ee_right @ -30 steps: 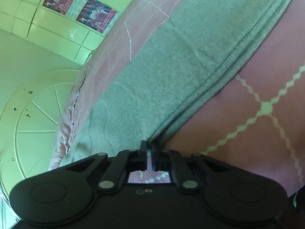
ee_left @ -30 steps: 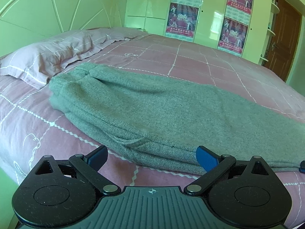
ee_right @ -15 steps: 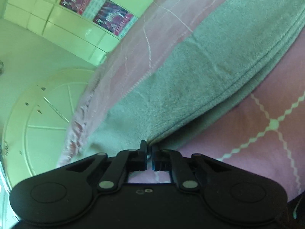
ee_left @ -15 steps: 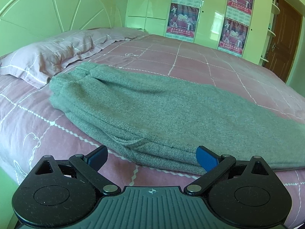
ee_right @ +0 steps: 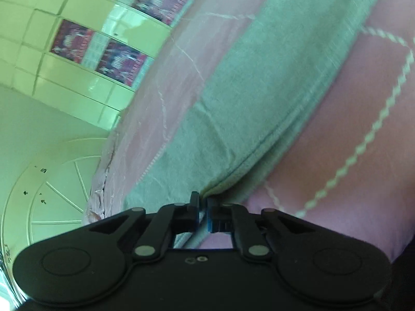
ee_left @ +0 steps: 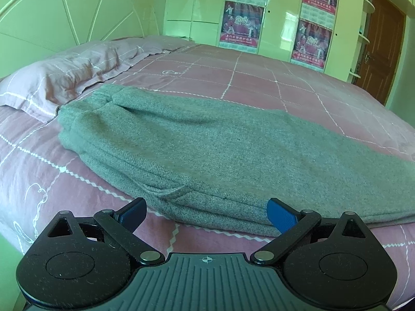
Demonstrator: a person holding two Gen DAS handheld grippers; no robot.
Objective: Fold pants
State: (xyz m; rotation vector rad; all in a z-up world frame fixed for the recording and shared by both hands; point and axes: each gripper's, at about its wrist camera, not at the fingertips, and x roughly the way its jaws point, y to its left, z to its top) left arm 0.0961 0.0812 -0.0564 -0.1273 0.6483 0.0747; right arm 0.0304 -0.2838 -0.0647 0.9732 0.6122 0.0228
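Note:
Grey knit pants (ee_left: 207, 140) lie folded lengthwise on the pink bed, waistband at the far left near the pillow, legs running off to the right. My left gripper (ee_left: 206, 211) is open and empty, its blue pads either side of the pants' near edge. In the right wrist view my right gripper (ee_right: 203, 202) is shut on the near edge of the pants (ee_right: 246, 98) and lifts the cloth; the view is tilted and blurred.
A pink checked bedsheet (ee_left: 272, 83) covers the bed. A pink pillow (ee_left: 62, 77) lies at the far left by the white headboard (ee_left: 64, 18). Wardrobe doors with posters (ee_left: 243, 23) stand behind, and a brown door (ee_left: 381, 44) is at the far right.
My right gripper has kept its grip and pulled the pants edge up and along, its view tilting. My left gripper has barely moved and stays open.

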